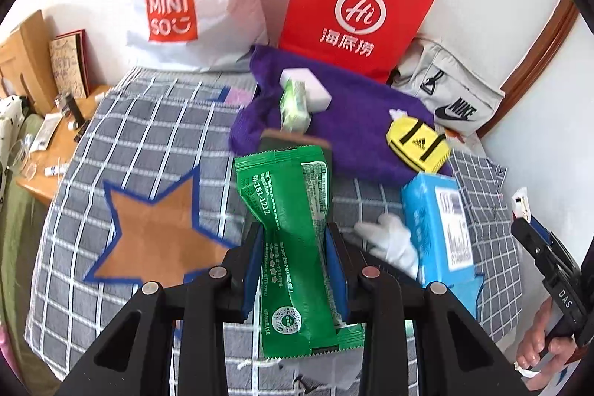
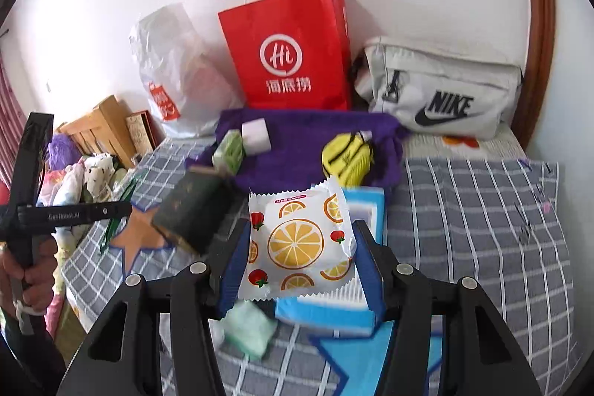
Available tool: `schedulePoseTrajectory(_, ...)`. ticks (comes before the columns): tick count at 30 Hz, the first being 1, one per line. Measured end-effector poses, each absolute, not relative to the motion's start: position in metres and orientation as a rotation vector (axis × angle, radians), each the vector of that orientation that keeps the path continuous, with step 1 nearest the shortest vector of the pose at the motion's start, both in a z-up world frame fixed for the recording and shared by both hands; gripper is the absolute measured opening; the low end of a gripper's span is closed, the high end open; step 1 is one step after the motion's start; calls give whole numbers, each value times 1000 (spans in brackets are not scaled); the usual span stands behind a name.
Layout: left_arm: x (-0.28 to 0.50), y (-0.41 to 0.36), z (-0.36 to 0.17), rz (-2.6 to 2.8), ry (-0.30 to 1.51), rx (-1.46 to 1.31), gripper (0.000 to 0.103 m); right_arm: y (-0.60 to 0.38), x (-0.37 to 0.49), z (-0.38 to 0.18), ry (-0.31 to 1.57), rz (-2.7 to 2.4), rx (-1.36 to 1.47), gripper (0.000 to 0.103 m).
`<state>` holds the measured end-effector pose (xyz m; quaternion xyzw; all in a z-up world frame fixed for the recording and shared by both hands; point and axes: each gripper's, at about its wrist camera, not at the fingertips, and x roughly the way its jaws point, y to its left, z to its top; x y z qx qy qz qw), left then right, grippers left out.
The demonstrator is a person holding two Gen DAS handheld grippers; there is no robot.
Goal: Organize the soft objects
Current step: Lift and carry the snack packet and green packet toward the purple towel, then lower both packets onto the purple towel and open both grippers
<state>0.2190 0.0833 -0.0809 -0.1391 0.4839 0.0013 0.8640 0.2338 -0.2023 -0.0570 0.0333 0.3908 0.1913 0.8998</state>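
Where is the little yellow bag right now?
The little yellow bag lies on the purple towel, toward its right end in both views, in front of the red paper bag and beyond the blue tissue box.

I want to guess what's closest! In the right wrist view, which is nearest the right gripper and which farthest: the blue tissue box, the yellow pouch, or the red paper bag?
1. Blue tissue box: just behind the right gripper, on the checked blanket.
2. Yellow pouch: farther back, on the purple cloth.
3. Red paper bag: farthest, standing against the wall.

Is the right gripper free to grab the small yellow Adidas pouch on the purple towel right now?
Probably not: the right gripper is shut on a white orange-print packet. The yellow pouch itself lies uncovered on the purple towel, so emptying the jaws should suffice.
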Motion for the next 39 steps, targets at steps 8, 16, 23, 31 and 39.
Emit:
schedulePoseTrajectory(8,264,87,-66,-1,990,-307,31,-182,284,-48,782,418,65,54)
schedulePoseTrajectory(16,307,93,-64,-1,987,-328,31,-163,340,-51,781,434,55,54)
schedulePoseTrajectory(23,341,89,-73,0,1003,-327,31,-153,381,-62,783,457,49,54)
schedulePoseTrajectory(31,384,71,-90,-45,1031,-315,31,-153,414,-94,838,491,81,54)
schedulePoseTrajectory(39,417,57,-121,-83,1084,-312,31,-154,428,-127,922,513,27,54)
